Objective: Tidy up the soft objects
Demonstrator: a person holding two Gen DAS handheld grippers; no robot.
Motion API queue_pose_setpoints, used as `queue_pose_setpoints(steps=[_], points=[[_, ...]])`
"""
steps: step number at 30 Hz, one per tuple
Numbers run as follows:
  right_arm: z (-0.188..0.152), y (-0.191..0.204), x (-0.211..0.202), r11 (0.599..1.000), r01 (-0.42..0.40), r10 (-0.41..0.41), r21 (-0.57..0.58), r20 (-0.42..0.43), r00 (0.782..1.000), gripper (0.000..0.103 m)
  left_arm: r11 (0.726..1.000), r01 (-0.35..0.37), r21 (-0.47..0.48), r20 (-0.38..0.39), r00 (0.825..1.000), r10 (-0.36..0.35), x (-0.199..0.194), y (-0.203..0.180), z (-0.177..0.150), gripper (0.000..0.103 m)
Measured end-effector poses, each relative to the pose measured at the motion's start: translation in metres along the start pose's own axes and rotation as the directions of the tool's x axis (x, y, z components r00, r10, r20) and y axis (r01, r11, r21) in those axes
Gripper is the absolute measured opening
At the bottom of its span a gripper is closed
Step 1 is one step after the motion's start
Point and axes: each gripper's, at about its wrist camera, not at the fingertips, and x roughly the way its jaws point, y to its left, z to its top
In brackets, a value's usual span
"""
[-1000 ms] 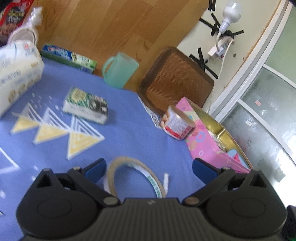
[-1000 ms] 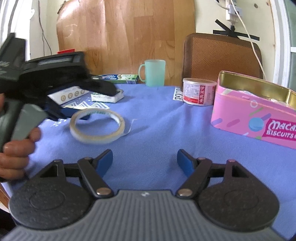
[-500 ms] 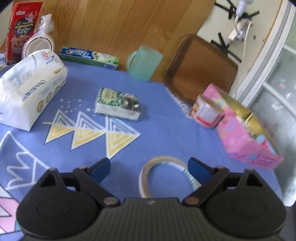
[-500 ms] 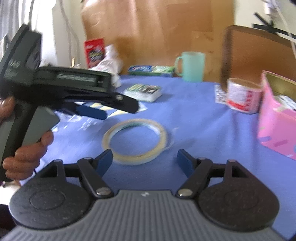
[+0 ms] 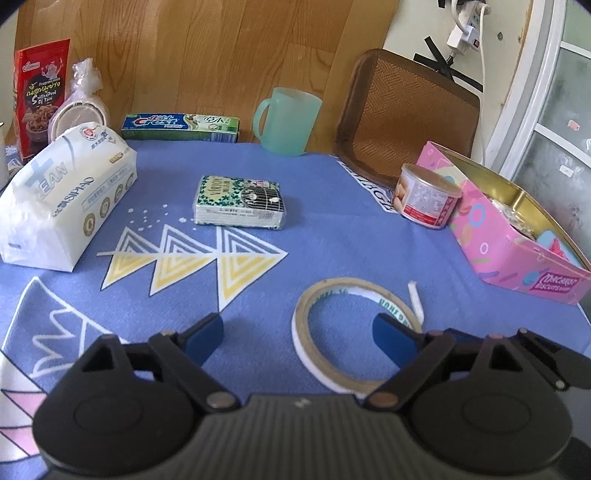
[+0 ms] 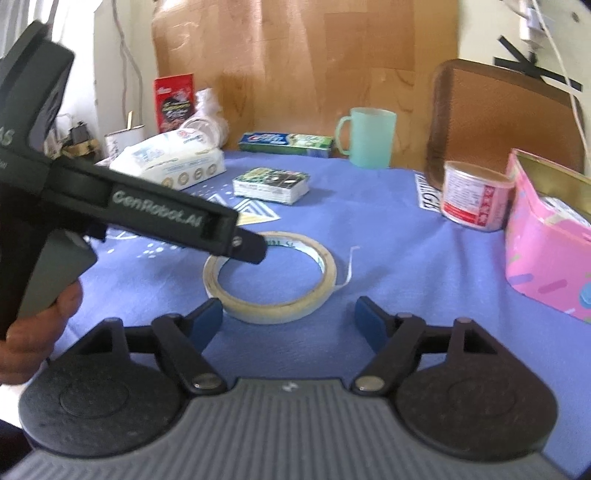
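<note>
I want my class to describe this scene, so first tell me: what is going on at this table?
A person holds a two-finger gripper in each hand over a blue tablecloth. Both the left gripper and the right gripper are open and hold nothing. They hover beside a roll of tape lying flat on the cloth. The soft items, a large tissue pack and a small tissue packet, sit farther back, untouched. An open pink biscuit tin stands at the right.

- A blue patterned cloth (image 5: 332,236) covers the counter.
- A wood-grain panel (image 5: 207,55) stands behind it.
- A brown woven chair back (image 5: 410,114) rises at the far edge.
- A cream wall (image 5: 417,22) carries black tape strips and a white power strip (image 5: 469,18).
- A frosted window (image 5: 561,122) lets in daylight on the right.
</note>
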Motion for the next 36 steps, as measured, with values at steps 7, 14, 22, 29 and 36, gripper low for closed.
queue_pose_setpoints(steps=[7,14,22,29,36], points=[[0.000,0.001,0.000,1.000,0.003,-0.003,0.003,0.000,1.000,0.080,1.000,-0.010,0.023,-0.002,1.000,0.010,0.001,-0.001,0.000,0.092],[0.000,0.003,0.000,1.000,0.007,-0.007,-0.007,-0.003,1.000,0.080,0.999,-0.011,0.037,0.001,1.000,0.011,0.002,-0.002,-0.001,0.091],[-0.001,0.002,0.000,1.000,0.009,-0.009,-0.011,-0.003,1.000,0.080,1.000,0.001,0.031,0.006,1.000,-0.001,-0.001,0.001,-0.001,0.089],[-0.001,0.001,0.000,1.000,0.008,-0.008,-0.014,-0.004,1.000,0.080,0.998,0.054,0.033,-0.004,0.999,-0.054,-0.004,-0.003,-0.002,0.073],[0.001,0.004,0.001,0.999,0.018,-0.019,-0.027,-0.009,1.000,0.080,0.987,0.146,0.071,-0.011,0.989,-0.145,0.003,-0.020,-0.004,0.062]])
